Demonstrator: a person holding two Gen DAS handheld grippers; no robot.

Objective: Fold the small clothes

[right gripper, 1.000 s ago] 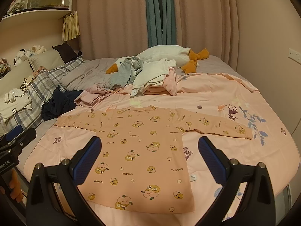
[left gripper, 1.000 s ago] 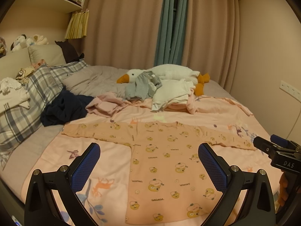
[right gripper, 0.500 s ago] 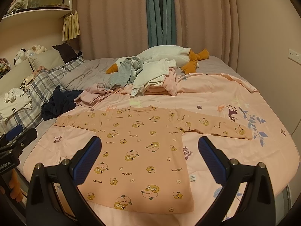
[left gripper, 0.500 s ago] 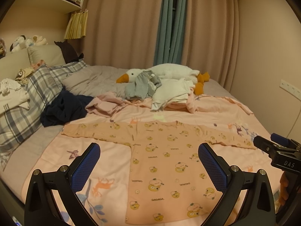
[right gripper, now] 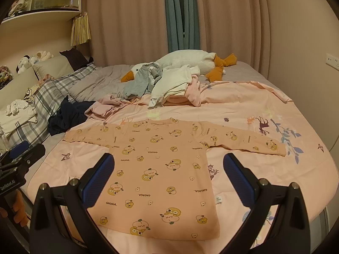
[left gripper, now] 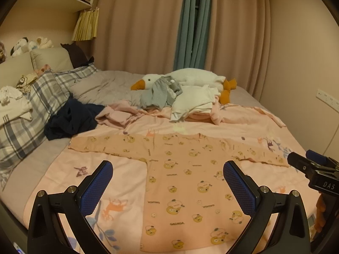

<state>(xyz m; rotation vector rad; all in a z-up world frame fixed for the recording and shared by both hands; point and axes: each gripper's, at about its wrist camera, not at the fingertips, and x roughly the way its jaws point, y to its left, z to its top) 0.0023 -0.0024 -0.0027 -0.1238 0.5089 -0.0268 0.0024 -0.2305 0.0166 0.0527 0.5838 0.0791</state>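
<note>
A small peach long-sleeved shirt (left gripper: 186, 177) (right gripper: 161, 165) printed with cartoon fruit lies flat on the pink bedspread, both sleeves spread out sideways. My left gripper (left gripper: 167, 182) hovers open above the near hem, nothing between its blue pads. My right gripper (right gripper: 168, 175) is likewise open over the shirt's lower half, holding nothing. The right gripper also shows at the right edge of the left wrist view, and the left gripper at the left edge of the right wrist view.
A pile of loose clothes (right gripper: 169, 84) and a white goose plush (right gripper: 190, 61) lie beyond the shirt. A dark garment (left gripper: 70, 118) and plaid pillows (left gripper: 31, 110) sit at the left. The bed's near edge runs just below the shirt's hem.
Both views have shifted very slightly; the shirt and both open grippers stay as they were.
</note>
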